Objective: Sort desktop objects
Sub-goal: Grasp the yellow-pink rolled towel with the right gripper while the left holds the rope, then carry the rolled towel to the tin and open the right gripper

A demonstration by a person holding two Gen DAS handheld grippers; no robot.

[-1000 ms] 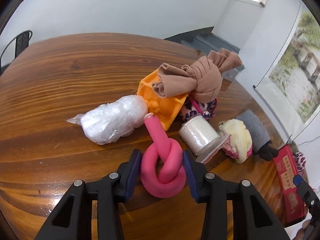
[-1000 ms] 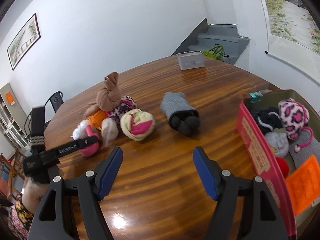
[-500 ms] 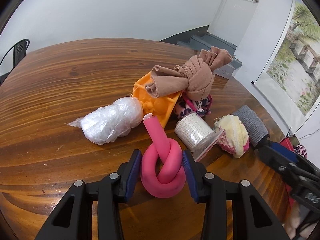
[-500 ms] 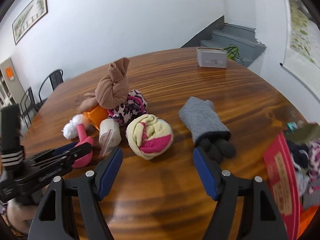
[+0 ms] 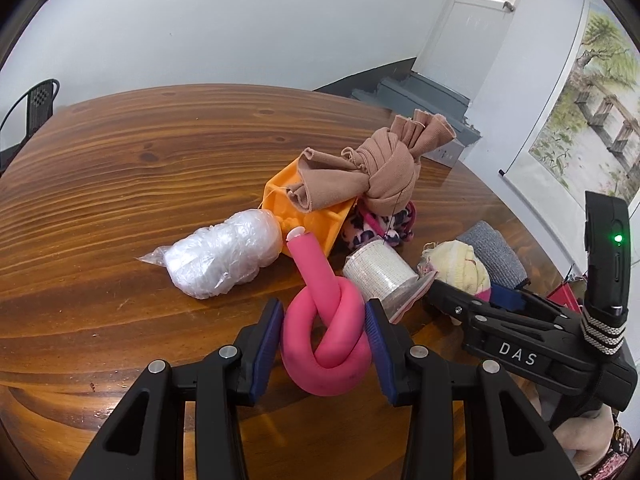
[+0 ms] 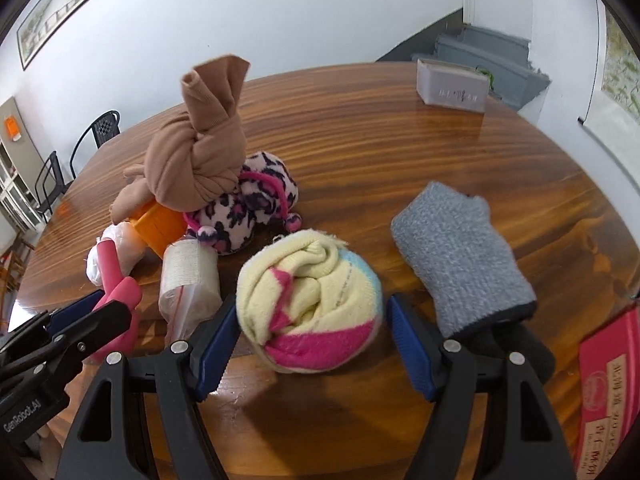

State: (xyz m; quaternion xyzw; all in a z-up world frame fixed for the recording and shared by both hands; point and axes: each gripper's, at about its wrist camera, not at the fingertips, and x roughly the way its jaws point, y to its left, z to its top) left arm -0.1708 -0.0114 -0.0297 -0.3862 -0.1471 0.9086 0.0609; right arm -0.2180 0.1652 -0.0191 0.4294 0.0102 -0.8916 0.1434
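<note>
Round wooden table (image 5: pixel 120 184), pile of soft stuff in the middle. Left gripper (image 5: pixel 325 342) clamped on a knotted pink foam tube (image 5: pixel 324 344), blue pads pressing both sides of the knot, loose end sticking up toward the pile. Knot sitting on the table at the near edge of the heap.

Right gripper (image 6: pixel 310 344) spread wide around a rolled yellow and pink sock (image 6: pixel 310 300), one pad on each side, left one touching or nearly so, a clear gap on the right, so not pinching it. Sock ball resting on the wood between the fingers.

Just beside it to the right, a grey sock (image 6: pixel 460 256) with a dark end, lying flat. To the left, a white roll in a plastic bag (image 6: pixel 188 284), standing upright. Behind those, a leopard-print fuzzy thing (image 6: pixel 248 208), and a knotted tan stocking (image 6: pixel 200 160) draped over an orange tray (image 5: pixel 308 216). Crinkly clear plastic bundle (image 5: pixel 224 256) touching the orange tray's left side.

Red box (image 6: pixel 608 396) at the right edge of the right camera's view, well apart from the pile. Small grey box (image 6: pixel 452 88) far back on the table.
</note>
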